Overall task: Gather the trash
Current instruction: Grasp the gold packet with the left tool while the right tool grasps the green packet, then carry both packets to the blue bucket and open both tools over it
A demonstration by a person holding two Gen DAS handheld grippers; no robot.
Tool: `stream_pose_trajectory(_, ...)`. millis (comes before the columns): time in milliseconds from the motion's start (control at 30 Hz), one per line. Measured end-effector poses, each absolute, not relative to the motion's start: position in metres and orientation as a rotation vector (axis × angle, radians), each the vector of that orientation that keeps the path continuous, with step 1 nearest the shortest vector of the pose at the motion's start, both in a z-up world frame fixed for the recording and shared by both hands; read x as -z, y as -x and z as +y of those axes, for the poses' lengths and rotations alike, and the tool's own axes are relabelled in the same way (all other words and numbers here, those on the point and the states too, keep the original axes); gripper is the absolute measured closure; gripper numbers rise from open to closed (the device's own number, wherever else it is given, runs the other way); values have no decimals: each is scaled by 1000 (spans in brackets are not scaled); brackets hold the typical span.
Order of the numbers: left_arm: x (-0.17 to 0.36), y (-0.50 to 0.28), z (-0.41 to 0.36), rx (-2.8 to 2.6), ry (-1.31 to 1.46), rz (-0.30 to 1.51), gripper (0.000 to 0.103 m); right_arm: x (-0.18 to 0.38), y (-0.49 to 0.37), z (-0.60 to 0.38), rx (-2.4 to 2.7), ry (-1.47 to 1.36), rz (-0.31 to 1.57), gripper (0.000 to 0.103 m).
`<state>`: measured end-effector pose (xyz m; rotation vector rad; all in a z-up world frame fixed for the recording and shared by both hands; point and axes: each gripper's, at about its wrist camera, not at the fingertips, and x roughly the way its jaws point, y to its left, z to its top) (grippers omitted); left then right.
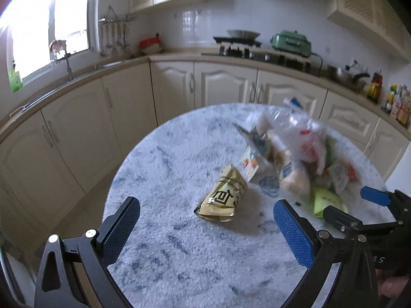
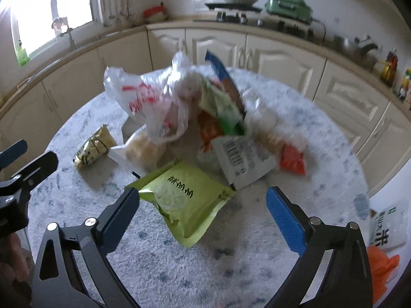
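Note:
On the round marbled table (image 1: 174, 261) lies a beige snack packet (image 1: 222, 196) with black print. My left gripper (image 1: 206, 201) hangs open just in front of it, and nothing sits between its fingers. A blurred heap of wrappers lies behind, topped by a white plastic bag (image 2: 149, 100) with red print. A green packet (image 2: 185, 200) at the heap's near edge lies between the wide-apart fingers of my right gripper (image 2: 203, 192); its pads do not press on it. The beige packet (image 2: 93, 148) is further left. A barcode wrapper (image 2: 244, 159) and an orange packet (image 2: 292, 159) lie behind.
Cream kitchen cabinets (image 1: 226, 84) curve round the table, with a sink tap (image 1: 67, 61) at the left, and a stove (image 1: 236, 42) and a green appliance (image 1: 291, 41) at the back. Beyond the table's right edge are a white pack (image 2: 388, 228) and something orange (image 2: 382, 264).

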<state>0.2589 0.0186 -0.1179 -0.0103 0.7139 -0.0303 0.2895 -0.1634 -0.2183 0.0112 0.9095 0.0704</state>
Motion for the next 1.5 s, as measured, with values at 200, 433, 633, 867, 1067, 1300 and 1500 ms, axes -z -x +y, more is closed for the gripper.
stream_pose_trajectory(200, 131, -293, 14, 24, -21, 751, 1, 232, -298, -162, -104, -34, 942, 14)
stream_pose_trajectory(433, 151, -331, -3, 31, -98, 826, 4, 238, -301, -162, -105, -20, 955, 39)
stream_pose_trajectory(633, 164, -351, -6, 89, -59, 883, 40, 235, -304, -177, -128, -102, 950, 48)
stream_pose_trajectory(867, 166, -344, -14, 119, -62, 870, 69, 233, -307, -180, -130, -104, 942, 67)
stream_pose_trajectory(1067, 163, -321, -12, 146, -6, 876, 70, 228, -294, -190, -150, -160, 903, 84)
stream_pose_trajectory(1300, 149, -290, -14, 180, 40, 851, 70, 224, -279, -206, -160, -201, 882, 86)
stream_pose_trajectory(1500, 130, -264, -29, 211, 33, 803, 70, 215, -261, -223, -157, -237, 845, 87)
